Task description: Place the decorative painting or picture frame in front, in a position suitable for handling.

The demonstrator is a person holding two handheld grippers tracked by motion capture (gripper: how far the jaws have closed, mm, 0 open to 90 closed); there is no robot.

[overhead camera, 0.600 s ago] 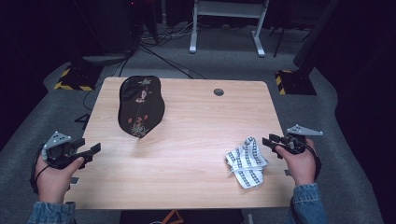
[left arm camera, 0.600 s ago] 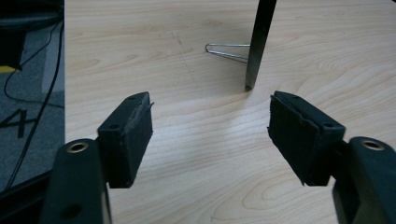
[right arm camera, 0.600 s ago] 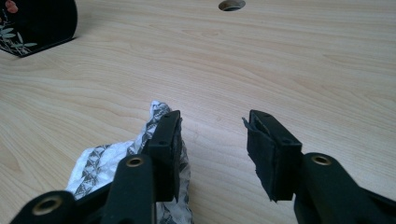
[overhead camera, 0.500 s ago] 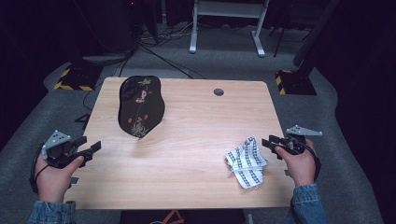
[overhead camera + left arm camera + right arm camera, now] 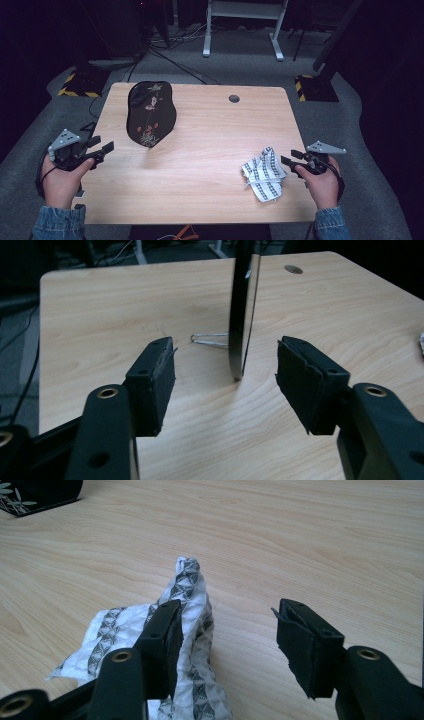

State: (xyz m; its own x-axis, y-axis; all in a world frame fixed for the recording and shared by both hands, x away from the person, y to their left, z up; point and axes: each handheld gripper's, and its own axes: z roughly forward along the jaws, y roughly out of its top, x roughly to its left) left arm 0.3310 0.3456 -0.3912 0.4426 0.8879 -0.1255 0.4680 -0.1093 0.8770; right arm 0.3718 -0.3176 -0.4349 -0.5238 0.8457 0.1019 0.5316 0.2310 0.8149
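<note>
A black lacquered plate (image 5: 150, 112) with a flower pattern stands upright on a wire stand (image 5: 210, 340) at the table's back left. In the left gripper view the plate (image 5: 243, 305) is edge-on, a short way beyond the jaws. My left gripper (image 5: 102, 144) hangs at the table's left edge, open (image 5: 227, 380) and holding nothing. A crumpled white cloth with black patterned stripes (image 5: 262, 172) lies at the front right. My right gripper (image 5: 289, 156) is just right of it, open (image 5: 230, 630); the cloth (image 5: 195, 595) lies by its left jaw, not pinched.
The wooden table (image 5: 210, 130) has a round cable hole (image 5: 234, 98) at the back centre. Bare wood stretches between plate and cloth. Dark floor, cables and a white frame leg (image 5: 206, 30) lie beyond the far edge.
</note>
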